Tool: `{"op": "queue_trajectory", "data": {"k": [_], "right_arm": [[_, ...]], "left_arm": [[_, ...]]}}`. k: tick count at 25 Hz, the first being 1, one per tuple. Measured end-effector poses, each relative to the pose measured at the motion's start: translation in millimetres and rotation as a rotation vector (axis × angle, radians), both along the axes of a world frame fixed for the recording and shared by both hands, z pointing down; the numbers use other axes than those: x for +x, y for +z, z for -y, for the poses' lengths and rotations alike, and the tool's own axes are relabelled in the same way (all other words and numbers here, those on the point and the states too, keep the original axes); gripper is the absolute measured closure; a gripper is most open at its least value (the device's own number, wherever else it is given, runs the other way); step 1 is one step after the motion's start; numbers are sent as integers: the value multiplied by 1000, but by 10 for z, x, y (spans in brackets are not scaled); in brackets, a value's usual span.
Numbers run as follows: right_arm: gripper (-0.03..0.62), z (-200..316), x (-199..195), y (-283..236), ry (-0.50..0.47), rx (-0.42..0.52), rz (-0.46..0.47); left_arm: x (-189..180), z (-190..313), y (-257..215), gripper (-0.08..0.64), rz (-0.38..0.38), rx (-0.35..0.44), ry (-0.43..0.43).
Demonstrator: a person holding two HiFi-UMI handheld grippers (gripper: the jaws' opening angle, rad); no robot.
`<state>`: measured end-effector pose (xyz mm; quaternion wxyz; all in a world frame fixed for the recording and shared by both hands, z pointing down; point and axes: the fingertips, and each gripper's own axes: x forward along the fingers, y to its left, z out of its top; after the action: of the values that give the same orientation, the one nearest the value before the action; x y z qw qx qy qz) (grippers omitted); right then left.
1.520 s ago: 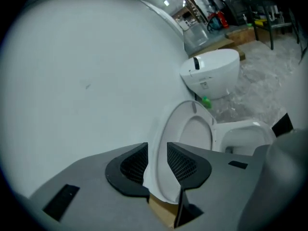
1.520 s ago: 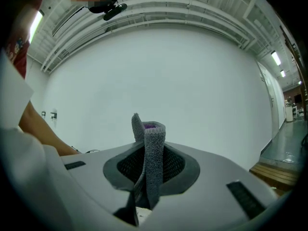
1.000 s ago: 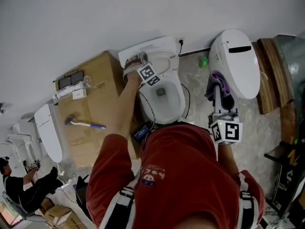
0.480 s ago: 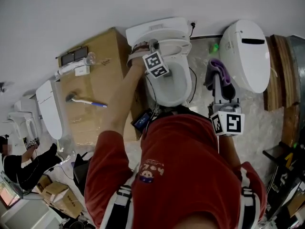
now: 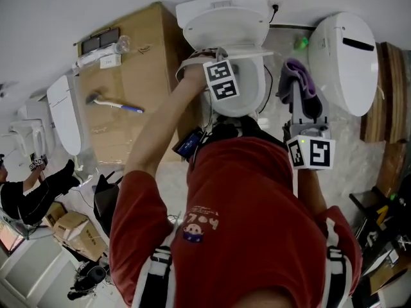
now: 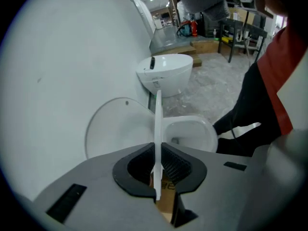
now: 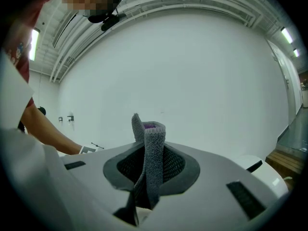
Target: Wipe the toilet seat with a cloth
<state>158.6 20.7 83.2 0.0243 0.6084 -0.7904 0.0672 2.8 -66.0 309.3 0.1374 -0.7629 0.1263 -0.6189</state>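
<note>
The white toilet [image 5: 247,98] stands against the wall with its lid [image 5: 225,24] raised. In the left gripper view the lid [image 6: 115,129] is at the left and the bowl [image 6: 190,134] at the right. My left gripper [image 5: 215,55] [image 6: 156,177] is shut on the thin white toilet seat [image 6: 157,124], seen edge-on and tilted up over the bowl. My right gripper [image 5: 302,104] [image 7: 147,177] hangs to the right of the toilet, shut on a grey and purple cloth [image 5: 297,76] [image 7: 151,148] that sticks up from its jaws.
A second white toilet [image 5: 343,59] stands to the right. A cardboard box [image 5: 138,82] to the left carries a brush [image 5: 115,102] and small items. More white toilets [image 5: 64,114] and a seated person [image 5: 32,191] are at the far left. A wooden pallet [image 5: 379,88] is at the right edge.
My left gripper has swung from the toilet's back-left corner out over the bowl, pitching further down with the seat in its jaws. My right gripper has shifted only a little with the cloth.
</note>
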Motion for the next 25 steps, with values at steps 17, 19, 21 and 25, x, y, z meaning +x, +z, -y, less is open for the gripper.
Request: {"op": "queue_trajectory", "data": {"k": [17,19,21,25], "right_arm": [[535,-241,-137,1086,-75,-247,-45],[535,-284,-149,1279,-85,-278,-59],[535,-321,-182,1464,-99,-303,-74],[535,-336,-207,1837,-105,-345,-82]], "left_arm": [[32,-1629,1225,363,-31,-549,-21],[29,-1745,1388,337,-43,-600,-43],[14,-1889,1582,314,-32,-651,-40],[24,-2125,2051,284,10,-709,-2]]}}
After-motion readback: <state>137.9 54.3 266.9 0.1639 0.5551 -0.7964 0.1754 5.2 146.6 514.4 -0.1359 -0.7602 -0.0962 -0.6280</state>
